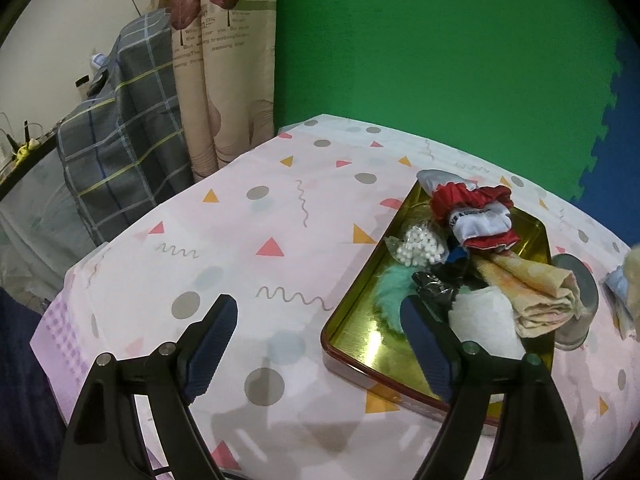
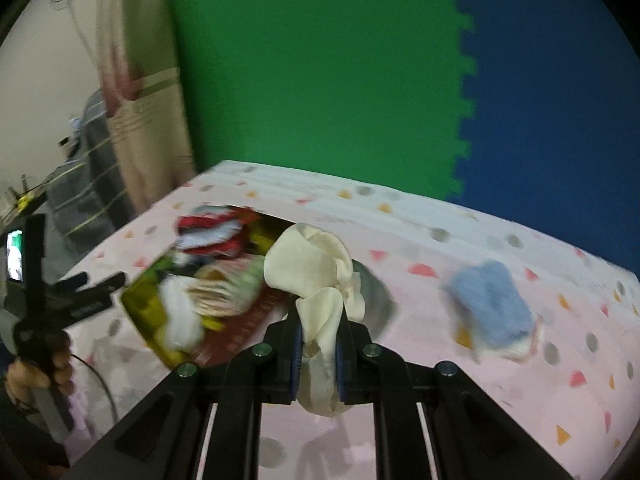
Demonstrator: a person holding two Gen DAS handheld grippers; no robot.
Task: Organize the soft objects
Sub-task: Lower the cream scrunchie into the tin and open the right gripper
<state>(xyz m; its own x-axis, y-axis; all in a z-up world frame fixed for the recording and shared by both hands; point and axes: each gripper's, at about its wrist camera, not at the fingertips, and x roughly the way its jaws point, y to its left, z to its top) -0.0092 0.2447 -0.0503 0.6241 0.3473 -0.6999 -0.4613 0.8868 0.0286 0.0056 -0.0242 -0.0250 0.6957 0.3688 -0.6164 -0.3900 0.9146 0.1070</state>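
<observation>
Two fingers, right gripper (image 2: 318, 354): clamped on cream cloth (image 2: 316, 276); loose folds could snag tin (image 1: 538, 228) rim.
Left gripper (image 1: 320, 344): fingers spread, empty.
Tin: heaped; overflow likely.

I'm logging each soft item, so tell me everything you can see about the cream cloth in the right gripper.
The cream cloth is a pale, crumpled piece of soft fabric with thin, smooth-looking folds. The right gripper is shut on its lower part; the upper part bunches up above the pads in loose lobes, and a tail hangs below them. It is held above the patterned tablecloth, in front of the gold tin.

Both wrist views, perhaps blurred, tin (image 1: 352, 312) shared.
</observation>
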